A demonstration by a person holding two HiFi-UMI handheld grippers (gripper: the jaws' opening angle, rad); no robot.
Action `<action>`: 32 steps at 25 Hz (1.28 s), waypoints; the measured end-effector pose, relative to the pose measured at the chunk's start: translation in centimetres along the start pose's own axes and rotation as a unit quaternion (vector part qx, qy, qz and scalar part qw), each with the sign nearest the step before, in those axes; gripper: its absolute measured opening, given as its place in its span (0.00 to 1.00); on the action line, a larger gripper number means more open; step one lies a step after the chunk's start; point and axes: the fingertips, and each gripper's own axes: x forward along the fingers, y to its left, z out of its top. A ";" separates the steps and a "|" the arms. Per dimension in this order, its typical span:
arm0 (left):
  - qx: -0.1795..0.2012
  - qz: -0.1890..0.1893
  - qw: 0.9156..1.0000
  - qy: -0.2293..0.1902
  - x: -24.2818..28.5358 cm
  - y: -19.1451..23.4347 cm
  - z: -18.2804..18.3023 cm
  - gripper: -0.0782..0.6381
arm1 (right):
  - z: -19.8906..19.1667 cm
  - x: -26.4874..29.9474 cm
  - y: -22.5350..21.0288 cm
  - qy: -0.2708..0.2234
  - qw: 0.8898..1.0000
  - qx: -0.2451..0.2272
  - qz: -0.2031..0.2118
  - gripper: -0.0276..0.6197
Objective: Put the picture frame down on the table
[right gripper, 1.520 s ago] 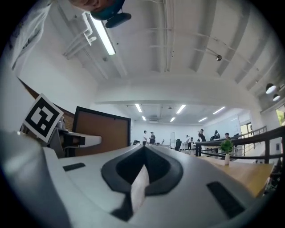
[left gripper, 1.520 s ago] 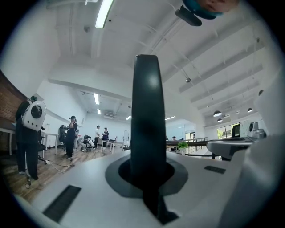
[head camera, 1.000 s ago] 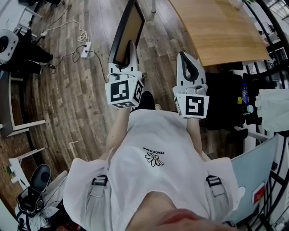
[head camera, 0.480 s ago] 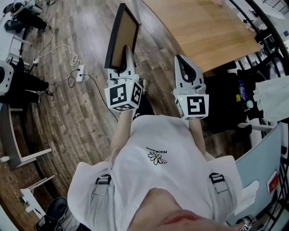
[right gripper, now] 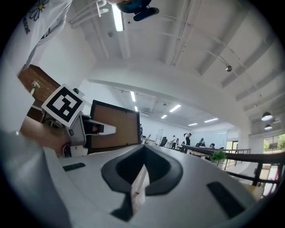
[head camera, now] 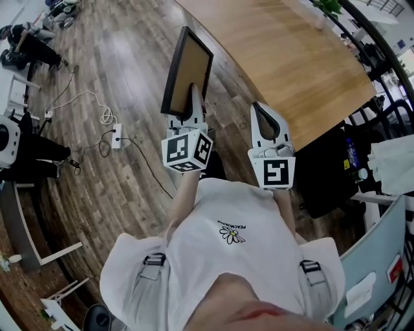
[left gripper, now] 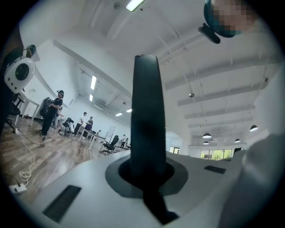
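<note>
The picture frame [head camera: 187, 71], black-rimmed with a brown board face, is held upright and edge-on over the floor. My left gripper [head camera: 192, 106] is shut on its lower edge. In the left gripper view the frame's dark edge [left gripper: 147, 129] rises straight up from between the jaws. My right gripper [head camera: 266, 123] is to the right of it, level with it, shut and empty. From the right gripper view [right gripper: 138, 178] I see the frame's brown face [right gripper: 116, 127] and the left gripper's marker cube [right gripper: 64, 106]. The wooden table [head camera: 291, 52] lies ahead and to the right.
A power strip with cables [head camera: 116, 136] lies on the plank floor at the left. A black chair [head camera: 330, 168] stands by the table's near corner, with a railing beyond it. A potted plant [head camera: 326, 8] sits at the table's far end. People [left gripper: 51, 113] stand far off.
Both grippers and the frame have travelled across the floor toward the wooden table, whose near corner now lies just right of the right gripper. The left gripper still holds the frame.
</note>
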 end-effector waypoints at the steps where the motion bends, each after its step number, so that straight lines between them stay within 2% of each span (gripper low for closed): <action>1: 0.004 -0.004 1.000 -0.003 1.4 0.6 0.1 0.14 | -0.1 1.4 -0.4 -0.002 1.000 0.006 -0.005 0.06; 6: 0.033 -0.015 0.999 -0.001 7.7 5.1 0.9 0.14 | -0.2 9.6 -1.2 -0.018 0.999 0.040 -0.022 0.06; 9: 0.059 -0.017 0.998 0.006 11.3 8.5 1.3 0.14 | -1.8 14.8 -1.5 0.006 0.997 0.067 -0.035 0.06; 15: 0.074 -0.015 0.997 0.009 16.3 12.4 2.7 0.14 | -1.8 21.8 -3.8 0.051 0.996 -0.010 -0.067 0.06; 19: 0.086 -0.009 0.996 0.004 18.8 13.8 2.9 0.14 | -2.3 24.8 -5.7 0.048 0.996 0.002 -0.070 0.06; 25: 0.085 0.011 0.996 0.005 21.8 15.6 2.3 0.14 | -3.3 29.0 -6.3 0.046 0.998 -0.004 -0.047 0.06; 28: 0.090 0.014 0.996 0.004 22.5 14.7 2.2 0.14 | -3.1 29.6 -7.3 0.036 0.998 0.004 -0.041 0.06; 32: 0.102 -0.006 0.995 0.008 23.5 12.1 2.0 0.14 | -3.6 28.8 -8.9 0.033 0.998 0.033 -0.049 0.06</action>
